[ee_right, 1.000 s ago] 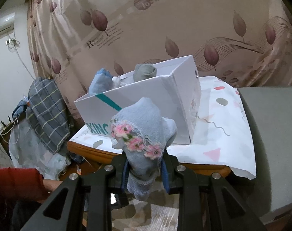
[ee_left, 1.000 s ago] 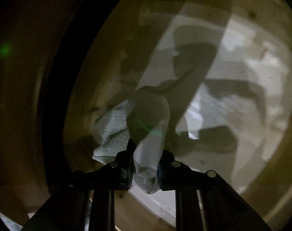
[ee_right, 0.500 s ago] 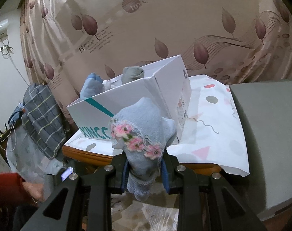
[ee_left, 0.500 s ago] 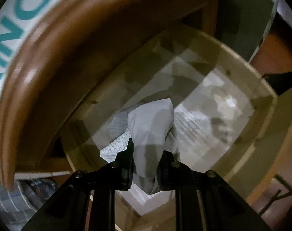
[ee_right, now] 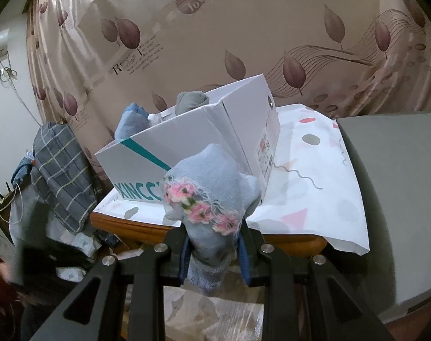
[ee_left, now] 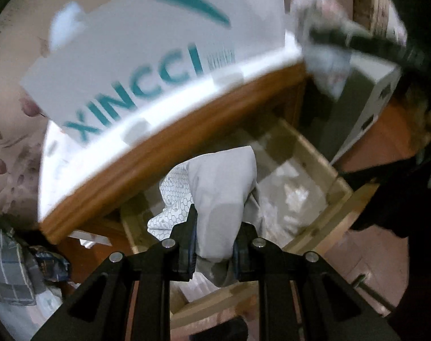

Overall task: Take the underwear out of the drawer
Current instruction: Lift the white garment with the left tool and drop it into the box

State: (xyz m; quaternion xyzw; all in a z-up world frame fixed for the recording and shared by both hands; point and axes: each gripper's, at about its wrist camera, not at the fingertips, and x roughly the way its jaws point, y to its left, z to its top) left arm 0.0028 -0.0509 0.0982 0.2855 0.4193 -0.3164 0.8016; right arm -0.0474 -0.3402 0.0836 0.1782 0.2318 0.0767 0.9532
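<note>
Left tongs (ee_left: 214,240) are clamped on pale underwear (ee_left: 221,193), hanging over the open drawer (ee_left: 314,170) at 3 o'clock. Right tongs (ee_right: 214,248) pinch a blue floral pair (ee_right: 212,187) before the box (ee_right: 187,139). Both look light, limp and likely to slip; bunched folds give the surest hold.

The left tool (ee_left: 214,237) points steeply downward with its jaws clamped on pale cloth, while the right tool (ee_right: 214,251), nearly level, likewise grips fabric.

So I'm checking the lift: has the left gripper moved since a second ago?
Yes. The left gripper, shut on the white underwear, has risen out of the drawer; the tabletop edge and white box now show.
</note>
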